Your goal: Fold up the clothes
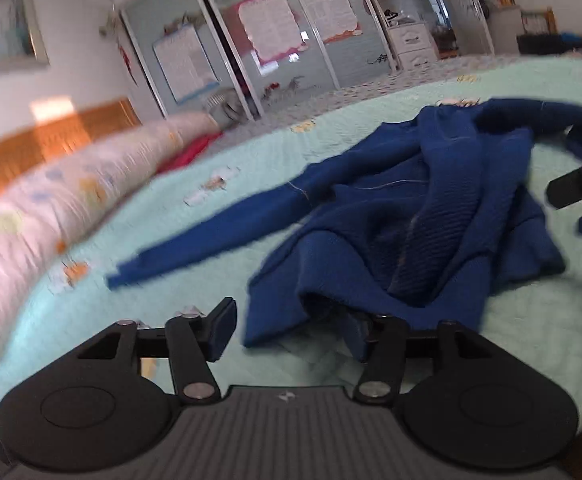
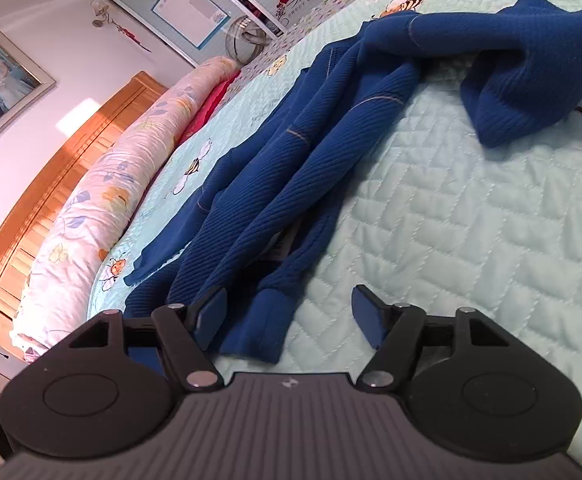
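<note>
Blue ribbed knit is what you have in front of you: a sweater (image 1: 431, 208) lying crumpled on the quilted mint bed (image 1: 251, 168), not flat and not in any fold.

In the left wrist view, your left tongs (image 1: 291, 324) stand spread wide and grasp nothing. The garment's near edge lies just ahead, right of centre, with a flap of cloth draped close over the right finger; whether it touches, you cannot tell through the blur. One sleeve (image 1: 211, 236) runs out to the left toward the rolled floral duvet (image 1: 51, 216) at the headboard side of the bed. At the right edge of this view your other tool's dark finger shows beside the sweater's far side.

In the right wrist view, your right tongs (image 2: 289, 316) are likewise released, with a cuffed sleeve end (image 2: 263, 332) lying between the two fingers, nearer the left one. From there the sweater (image 2: 299, 148) stretches lengthwise straight away from you, bunched in long ridges, then bends right toward the far edge of the bed (image 2: 471, 220).

So the long axis runs away from the right tongs, which I judge the nearer to a grip; the left tongs face the bundle's side.
</note>
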Tool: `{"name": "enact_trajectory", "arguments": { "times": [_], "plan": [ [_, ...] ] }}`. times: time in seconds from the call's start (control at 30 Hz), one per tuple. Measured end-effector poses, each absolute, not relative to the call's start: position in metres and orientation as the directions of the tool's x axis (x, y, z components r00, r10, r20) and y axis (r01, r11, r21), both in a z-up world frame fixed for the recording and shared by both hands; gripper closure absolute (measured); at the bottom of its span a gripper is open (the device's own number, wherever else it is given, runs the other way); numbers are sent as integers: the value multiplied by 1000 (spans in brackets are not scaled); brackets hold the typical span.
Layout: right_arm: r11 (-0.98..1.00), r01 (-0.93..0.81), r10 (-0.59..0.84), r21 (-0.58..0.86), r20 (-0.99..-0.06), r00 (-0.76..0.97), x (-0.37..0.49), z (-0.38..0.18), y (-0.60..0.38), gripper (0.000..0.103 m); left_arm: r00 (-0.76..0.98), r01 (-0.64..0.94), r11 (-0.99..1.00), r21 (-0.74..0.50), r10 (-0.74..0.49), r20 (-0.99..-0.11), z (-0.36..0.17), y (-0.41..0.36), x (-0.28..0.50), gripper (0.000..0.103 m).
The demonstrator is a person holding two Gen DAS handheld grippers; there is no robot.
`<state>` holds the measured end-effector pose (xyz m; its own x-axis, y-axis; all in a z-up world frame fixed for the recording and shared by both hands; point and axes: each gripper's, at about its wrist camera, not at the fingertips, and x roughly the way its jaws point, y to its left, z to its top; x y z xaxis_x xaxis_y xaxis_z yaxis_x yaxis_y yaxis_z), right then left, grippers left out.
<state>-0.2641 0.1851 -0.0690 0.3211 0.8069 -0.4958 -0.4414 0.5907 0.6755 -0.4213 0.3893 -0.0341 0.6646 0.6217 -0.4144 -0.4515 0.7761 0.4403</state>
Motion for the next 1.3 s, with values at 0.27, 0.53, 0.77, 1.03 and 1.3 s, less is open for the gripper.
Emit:
{"name": "enact_trajectory", "arguments": {
  "times": [0.27, 0.53, 0.77, 1.03, 1.3],
  "plan": [
    [673, -677, 684, 300, -600, 415, -311, -59, 237, 31, 599, -474, 724, 502, 683, -419, -47, 403, -420, 40],
    [667, -675, 693, 317, -596, 405, -300, -52, 253, 89, 617, -499, 750, 435, 660, -429, -38, 388, -426, 40],
    [766, -567, 623, 303, -566, 540, -286, -9, 151, 90, 685, -492, 805, 331, 593, -423, -24, 374, -436, 39],
    [835, -218, 519, 506, -590, 619, -251, -25, 56, 43, 650, -520, 794, 315, 608, -456, -33, 376, -432, 39],
    [806, -114, 520, 581, -602, 606, -171, -51, 60, 33, 610, -536, 783, 317, 618, -496, -44, 379, -427, 38]
  ]
}}
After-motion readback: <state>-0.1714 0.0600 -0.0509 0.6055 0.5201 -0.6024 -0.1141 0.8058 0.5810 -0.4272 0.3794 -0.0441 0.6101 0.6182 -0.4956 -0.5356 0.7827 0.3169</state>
